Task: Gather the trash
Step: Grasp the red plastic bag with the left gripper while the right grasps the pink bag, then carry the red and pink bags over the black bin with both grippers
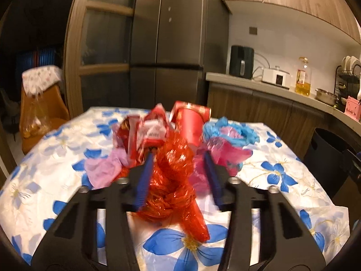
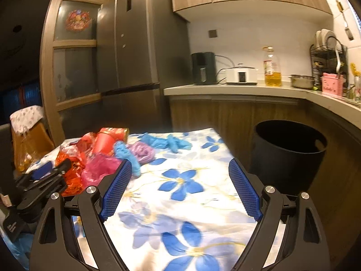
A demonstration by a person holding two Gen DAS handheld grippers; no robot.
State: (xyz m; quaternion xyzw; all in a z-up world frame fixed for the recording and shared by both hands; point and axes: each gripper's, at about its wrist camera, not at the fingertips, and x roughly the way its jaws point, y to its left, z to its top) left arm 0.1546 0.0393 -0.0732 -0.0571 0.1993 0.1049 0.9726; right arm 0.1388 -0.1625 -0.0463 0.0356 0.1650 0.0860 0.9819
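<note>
A heap of trash lies on the flowered tablecloth (image 1: 56,158). My left gripper (image 1: 179,158) straddles a crumpled red plastic bag (image 1: 173,180); its jaws stand apart on either side of the bag. Behind it lie red wrappers (image 1: 144,133), a red paper cup (image 1: 191,126), a lilac bag (image 1: 101,169), a pink bag (image 1: 227,153) and blue gloves (image 1: 237,133). My right gripper (image 2: 180,164) is open and empty over bare cloth, right of the heap. The heap shows in the right wrist view too: red bag (image 2: 72,174), pink bag (image 2: 99,169), blue gloves (image 2: 171,143).
A black bin (image 2: 288,155) stands on the floor right of the table, below the counter (image 2: 225,89). A fridge (image 2: 135,67) stands behind the table. An orange chair (image 1: 42,113) with a yellowish bag is at the far left. The left gripper's body (image 2: 42,187) shows at the left.
</note>
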